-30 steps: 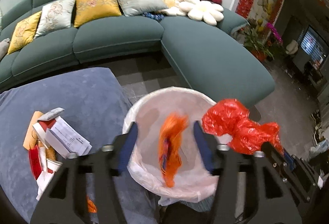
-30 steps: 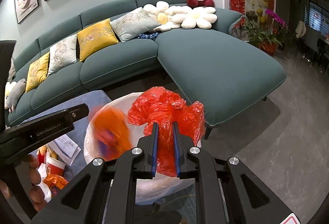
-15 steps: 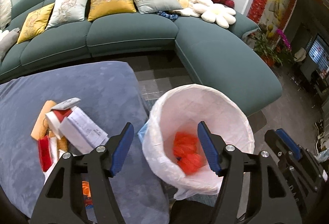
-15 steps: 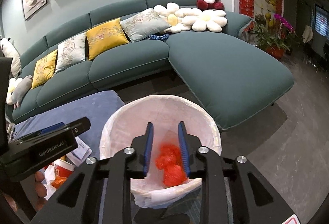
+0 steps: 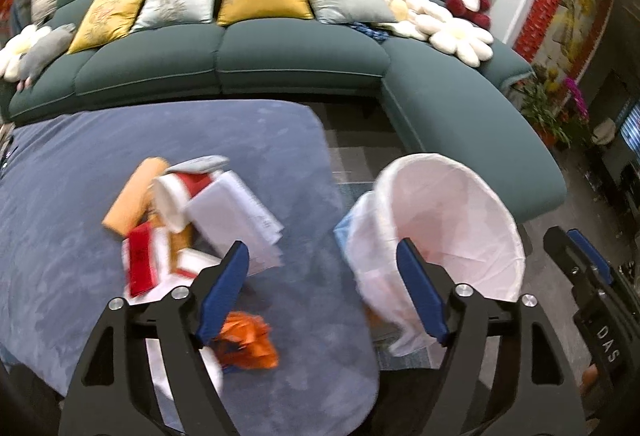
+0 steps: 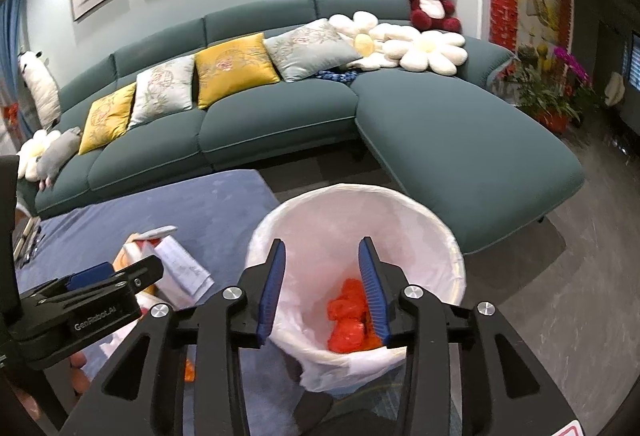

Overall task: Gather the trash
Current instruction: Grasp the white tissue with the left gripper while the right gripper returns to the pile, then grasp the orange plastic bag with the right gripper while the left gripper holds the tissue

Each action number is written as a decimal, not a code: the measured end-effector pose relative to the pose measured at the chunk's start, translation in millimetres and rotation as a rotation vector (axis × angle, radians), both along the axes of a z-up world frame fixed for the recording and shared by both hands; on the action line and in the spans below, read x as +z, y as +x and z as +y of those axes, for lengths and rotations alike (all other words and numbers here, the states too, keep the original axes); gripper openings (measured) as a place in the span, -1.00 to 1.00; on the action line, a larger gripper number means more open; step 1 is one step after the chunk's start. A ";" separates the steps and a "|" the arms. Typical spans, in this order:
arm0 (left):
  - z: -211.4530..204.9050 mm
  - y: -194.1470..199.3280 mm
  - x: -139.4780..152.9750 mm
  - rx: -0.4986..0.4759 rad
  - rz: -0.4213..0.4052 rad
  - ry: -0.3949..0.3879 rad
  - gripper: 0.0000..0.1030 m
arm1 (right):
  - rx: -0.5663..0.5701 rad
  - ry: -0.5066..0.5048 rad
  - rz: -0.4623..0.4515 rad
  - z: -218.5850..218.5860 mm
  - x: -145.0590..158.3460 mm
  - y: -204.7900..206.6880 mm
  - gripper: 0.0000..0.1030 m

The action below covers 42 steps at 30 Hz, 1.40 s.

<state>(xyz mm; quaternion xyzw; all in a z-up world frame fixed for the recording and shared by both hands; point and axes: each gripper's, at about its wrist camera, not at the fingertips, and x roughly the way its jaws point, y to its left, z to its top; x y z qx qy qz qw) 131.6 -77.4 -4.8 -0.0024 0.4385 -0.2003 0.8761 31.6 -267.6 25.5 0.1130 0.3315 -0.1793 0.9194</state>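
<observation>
Left gripper [image 5: 322, 290]: jaws wide apart, just been opening, nothing between them; it hangs over the blue-grey ottoman [image 5: 80, 164]. Litter pile [image 5: 188, 220] of papers and red-and-white cartons lies at its 11 o'clock; an orange wrapper [image 5: 248, 340] lies just below the left pad.

Right gripper [image 6: 322, 292]: jaws parted, just been opening, released, empty, above the white-lined trash bin [image 6: 420, 220]. Red plastic bag [image 6: 348, 320] lies inside the bin at the bottom.
</observation>
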 end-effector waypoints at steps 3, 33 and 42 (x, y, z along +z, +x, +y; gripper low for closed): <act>27.3 -0.7 -3.5 0.043 0.007 0.007 0.51 | 0.032 -0.004 0.004 18.1 0.9 1.7 -0.23; 95.5 -9.3 -107.4 0.138 0.163 0.135 0.53 | 0.216 0.033 0.124 118.9 -46.5 13.0 -0.05; 118.5 -4.2 -118.0 0.112 0.227 0.092 -0.42 | 0.253 0.082 0.183 128.9 -72.7 27.1 -0.05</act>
